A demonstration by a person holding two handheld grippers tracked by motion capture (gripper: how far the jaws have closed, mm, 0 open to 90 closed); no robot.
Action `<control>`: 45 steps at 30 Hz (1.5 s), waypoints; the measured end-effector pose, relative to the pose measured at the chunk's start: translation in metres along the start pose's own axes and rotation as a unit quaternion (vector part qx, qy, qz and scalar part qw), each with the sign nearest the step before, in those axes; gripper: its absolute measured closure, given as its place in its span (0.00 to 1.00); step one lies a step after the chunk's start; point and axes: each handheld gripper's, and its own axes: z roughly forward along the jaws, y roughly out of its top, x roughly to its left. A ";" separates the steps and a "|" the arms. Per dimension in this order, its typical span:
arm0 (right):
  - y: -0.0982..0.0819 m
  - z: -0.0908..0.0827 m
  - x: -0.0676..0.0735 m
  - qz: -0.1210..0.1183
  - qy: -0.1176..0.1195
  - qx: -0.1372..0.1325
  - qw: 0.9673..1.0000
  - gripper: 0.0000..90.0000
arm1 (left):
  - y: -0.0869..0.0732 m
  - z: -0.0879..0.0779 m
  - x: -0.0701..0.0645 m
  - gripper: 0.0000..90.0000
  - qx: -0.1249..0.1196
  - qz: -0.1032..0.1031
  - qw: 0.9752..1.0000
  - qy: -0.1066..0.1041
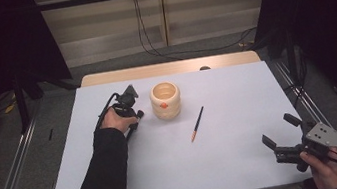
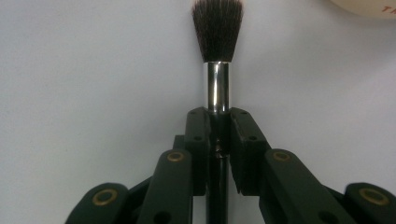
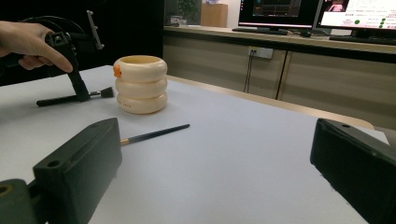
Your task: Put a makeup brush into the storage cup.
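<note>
Left gripper at upper left of centre in the high view, pointing down, jaws clamped tight; dark-sleeved forearm reaches up from the bottom edge. Right gripper at lower right, jaws spread wide, held in the right hand.

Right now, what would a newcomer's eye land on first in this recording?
The cream ringed holder standing mid-table draws the eye, with a thin brush lying loose to its right. Beside it, the left gripper has its jaws shut on a dark-bristled brush, while the right gripper waits open at the table's near right corner.
</note>
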 end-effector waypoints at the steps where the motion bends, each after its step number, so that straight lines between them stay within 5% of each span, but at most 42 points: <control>1: 0.000 0.000 0.000 0.001 0.001 0.000 1.000 0.02 | -0.001 0.000 0.000 0.88 -0.004 -0.005 1.000 -0.001; 11: 0.000 0.002 0.000 0.001 -0.002 -0.002 1.000 0.02 | -0.008 -0.004 0.005 0.88 -0.017 -0.015 1.000 -0.006; 19: 0.000 0.002 0.000 0.002 -0.005 0.000 1.000 0.02 | -0.012 -0.015 0.007 0.88 -0.053 -0.013 0.998 -0.009; 24: 0.000 0.002 0.000 0.002 -0.003 -0.002 1.000 0.02 | -0.015 -0.021 0.006 0.88 -0.077 -0.023 0.997 -0.012; 31: 0.000 0.002 0.000 0.002 -0.004 0.000 1.000 0.02 | -0.019 -0.031 0.005 0.88 -0.104 -0.007 0.994 -0.013; 45: 0.000 0.002 0.000 0.002 -0.004 -0.001 1.000 0.02 | -0.030 -0.041 0.007 0.88 -0.154 -0.007 0.988 -0.019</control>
